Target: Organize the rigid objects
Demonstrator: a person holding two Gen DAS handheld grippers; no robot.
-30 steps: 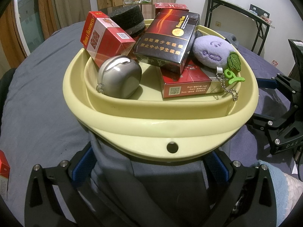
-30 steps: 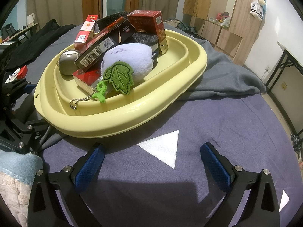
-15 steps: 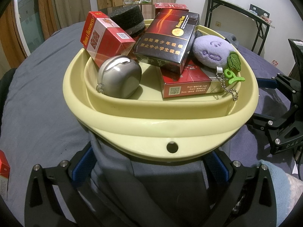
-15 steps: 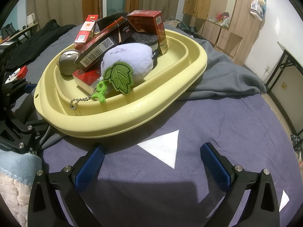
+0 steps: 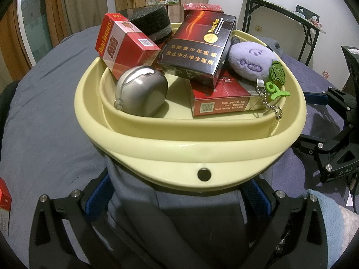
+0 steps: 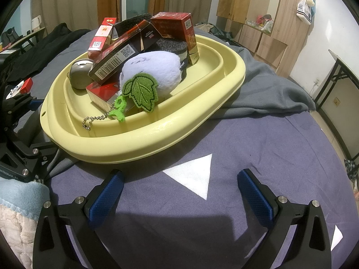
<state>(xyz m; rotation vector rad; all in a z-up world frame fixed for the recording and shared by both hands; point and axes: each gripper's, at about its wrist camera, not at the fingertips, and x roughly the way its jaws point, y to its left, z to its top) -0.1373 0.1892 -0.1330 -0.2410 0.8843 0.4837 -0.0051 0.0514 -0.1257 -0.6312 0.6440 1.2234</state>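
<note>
A pale yellow basin (image 5: 170, 154) (image 6: 157, 134) sits on a grey cloth on the bed. In it lie a red cigarette box (image 5: 121, 44), a dark box with gold print (image 5: 197, 44), a flat red box (image 5: 224, 103), a silver round case (image 5: 141, 89), black foam pucks (image 5: 152, 24) and a purple plush keychain (image 5: 249, 60) (image 6: 152, 71) with a green leaf (image 6: 141, 92). My left gripper (image 5: 177, 192) is open, its fingers under the basin's near rim, astride the grey cloth. My right gripper (image 6: 179, 192) is open and empty over the blue bedsheet, short of the basin.
A red box (image 5: 4, 199) lies on the sheet at the far left. A grey blanket (image 6: 264, 89) is bunched behind the basin. A light blue towel (image 6: 20, 192) lies near the front. A black folding table (image 5: 280, 18) and wooden cabinets (image 6: 258, 13) stand beyond the bed.
</note>
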